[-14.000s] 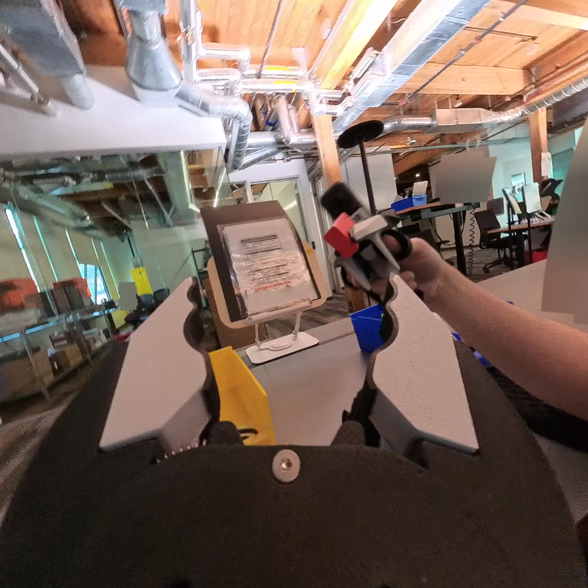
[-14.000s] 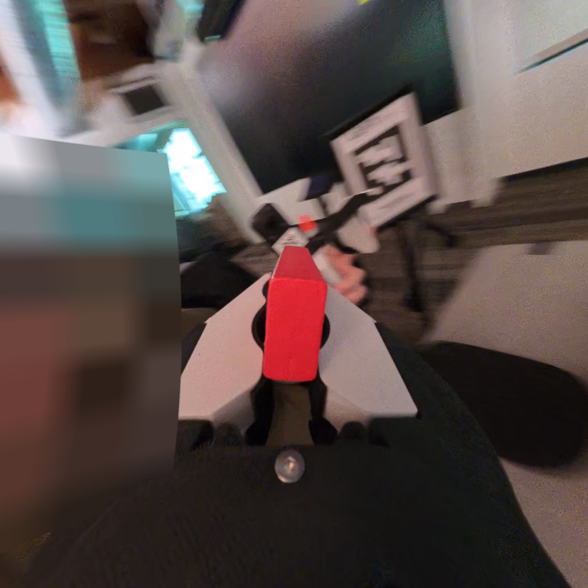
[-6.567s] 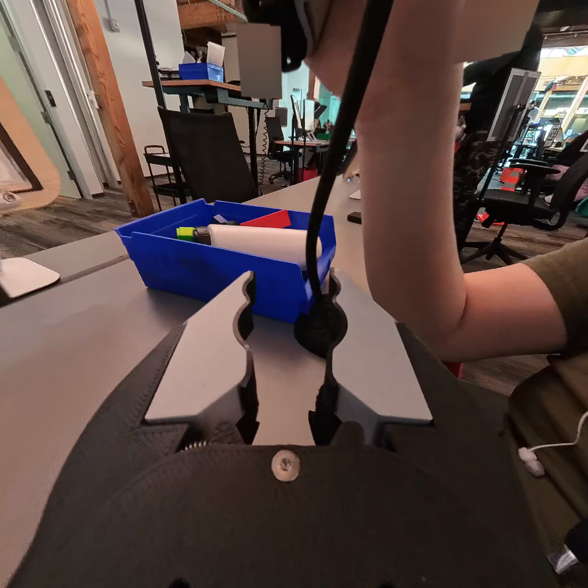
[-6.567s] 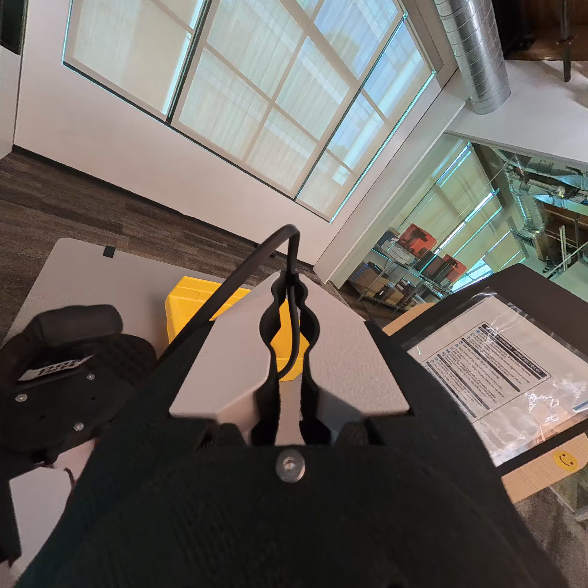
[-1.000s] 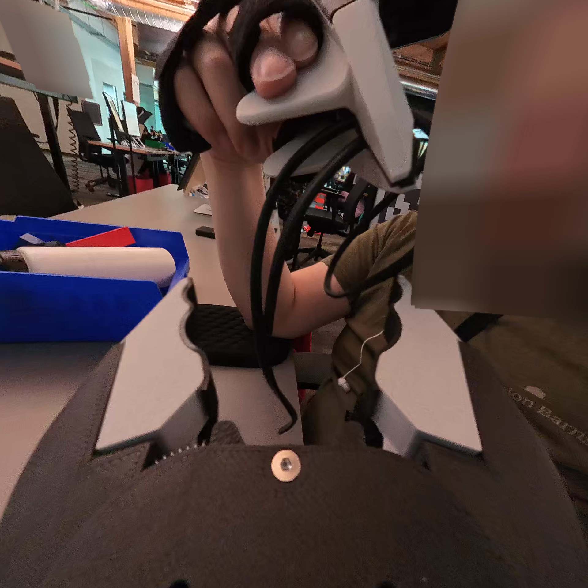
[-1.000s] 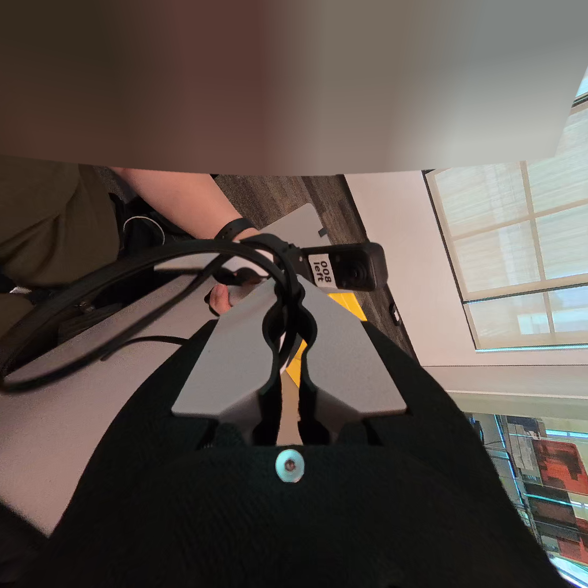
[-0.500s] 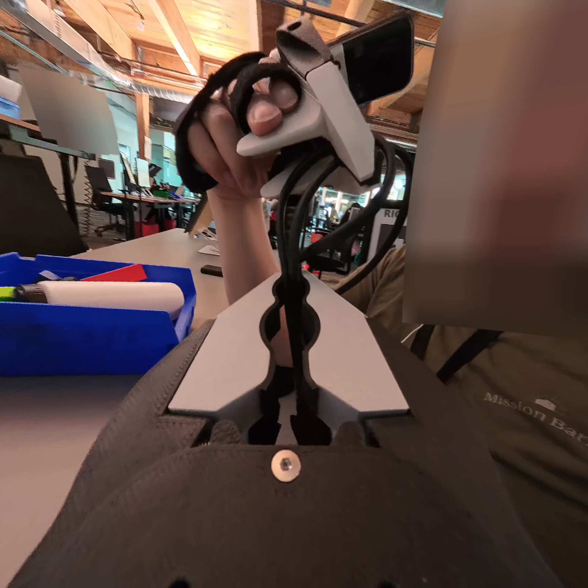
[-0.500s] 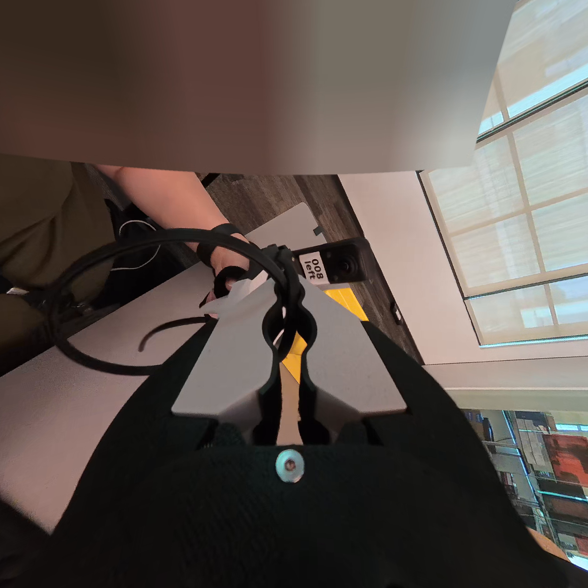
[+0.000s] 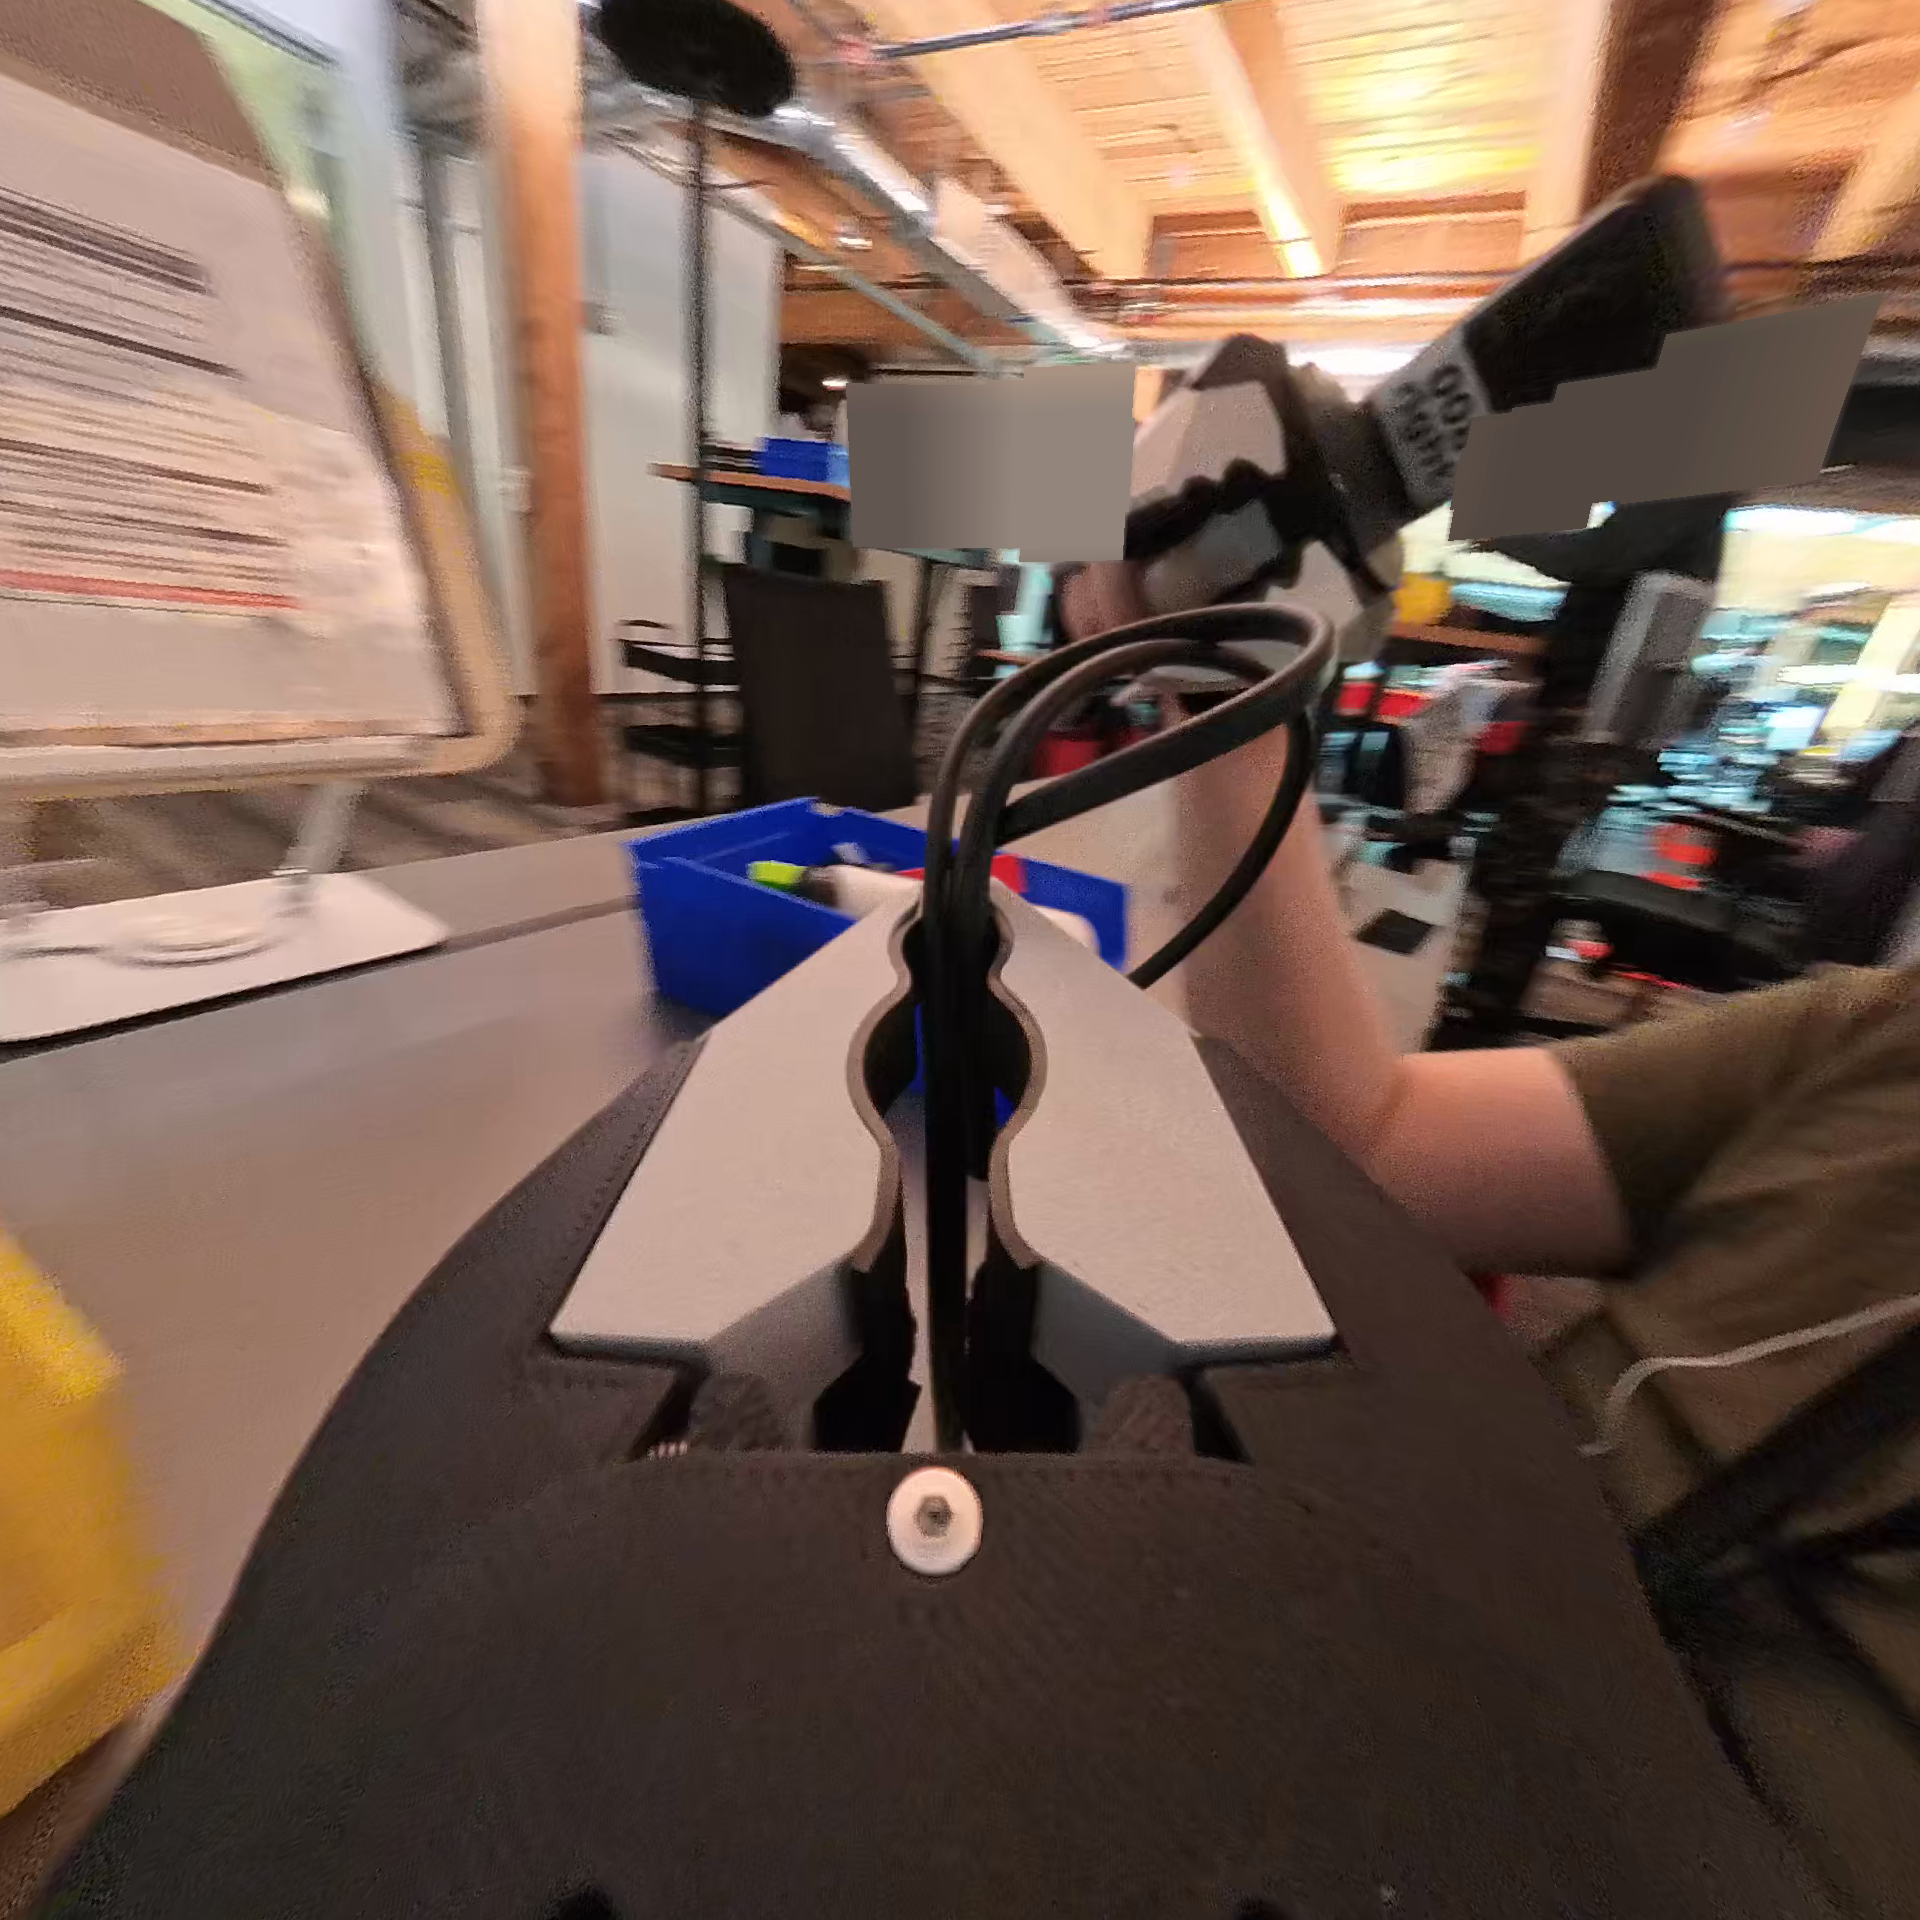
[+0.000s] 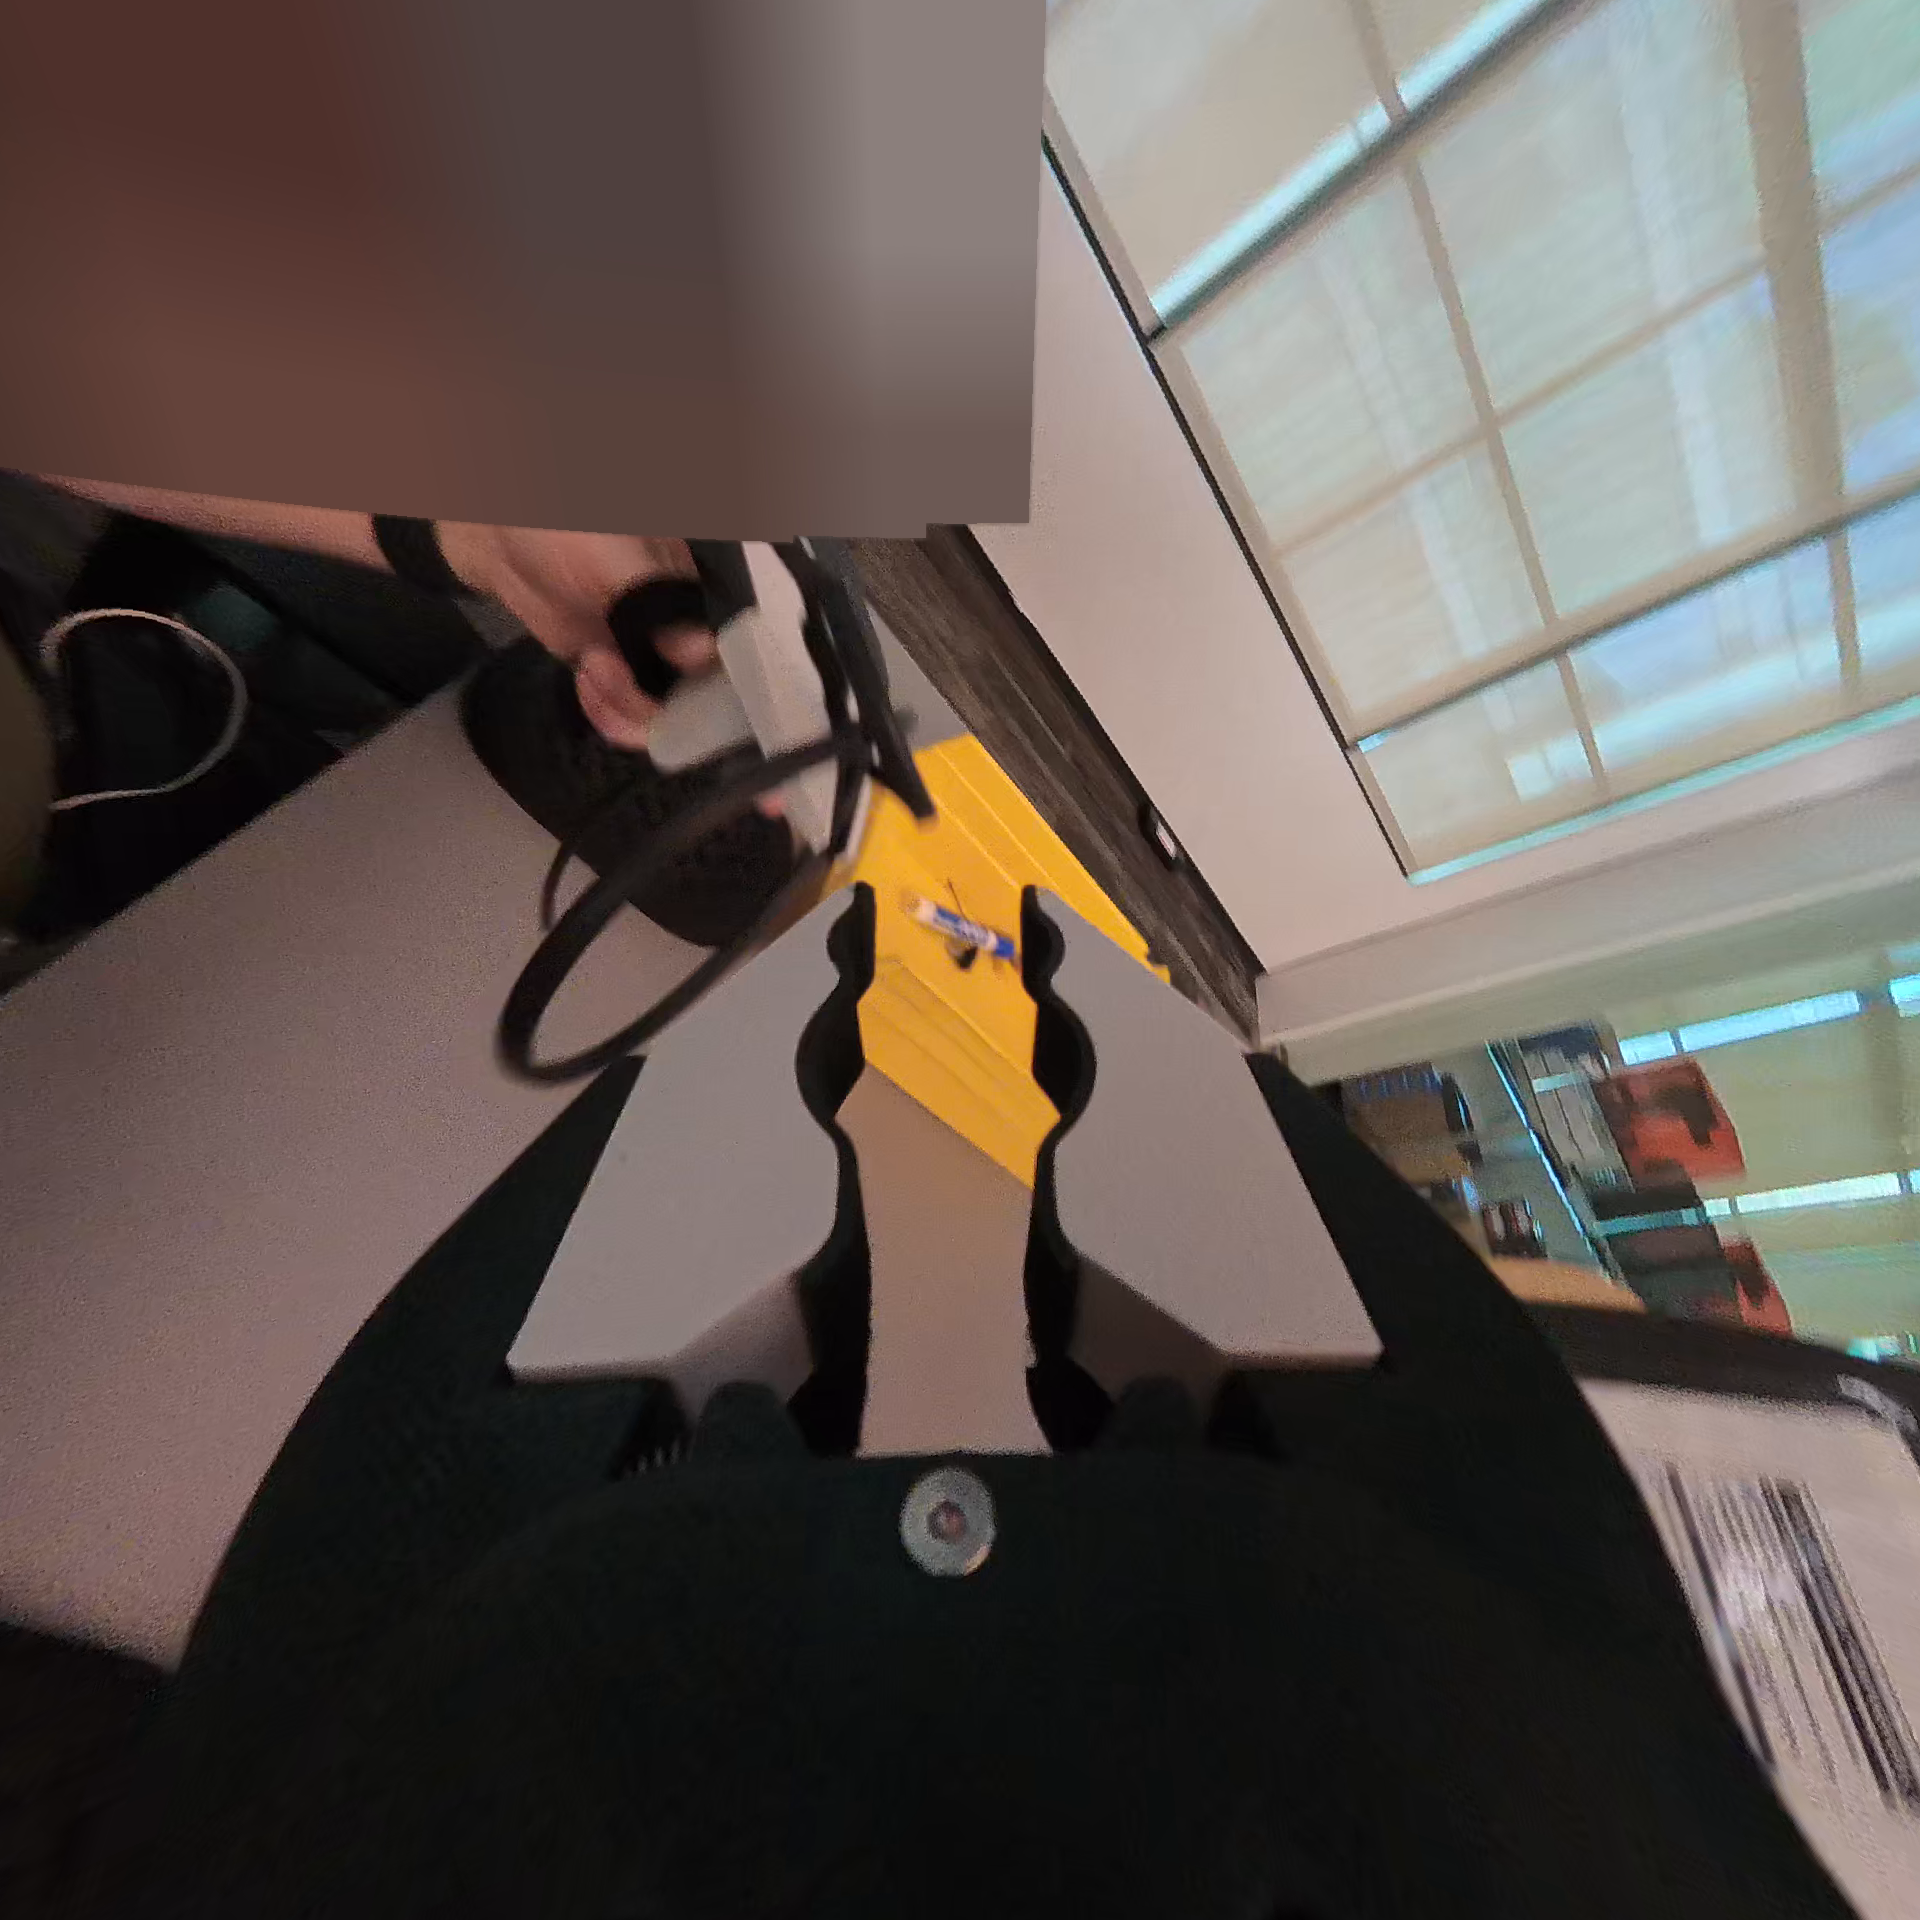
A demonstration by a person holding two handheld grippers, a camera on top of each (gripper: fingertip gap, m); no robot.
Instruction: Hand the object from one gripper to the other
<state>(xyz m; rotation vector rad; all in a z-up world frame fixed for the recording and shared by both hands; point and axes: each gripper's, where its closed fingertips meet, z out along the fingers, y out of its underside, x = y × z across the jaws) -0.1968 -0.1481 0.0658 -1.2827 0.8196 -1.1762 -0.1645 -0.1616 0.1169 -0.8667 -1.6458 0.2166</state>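
A black cable (image 9: 1122, 644) loops up from between my left gripper's (image 9: 948, 914) fingers. The left gripper is shut on it above the grey table. In the right wrist view the same cable (image 10: 566, 1070) hangs as a loop from the left gripper (image 10: 769, 748), held in a person's hand. My right gripper (image 10: 940, 904) is open and empty, a short way off from the cable. It also shows in the left wrist view (image 9: 1226, 488), up and to the right, beyond the loop.
A blue bin (image 9: 727, 935) with several items sits on the table (image 9: 312, 1091) behind the left gripper. A yellow bin (image 10: 966, 997) holding a small blue and white item (image 10: 961, 935) lies ahead of the right gripper. A framed sign on a stand (image 9: 187, 416) is at the left. The gap from one gripper's tips to the other's is roughly 7 cm.
My right gripper has opened and let go of the cable, then drawn away. My left gripper stays shut on the cable and has swung left with it.
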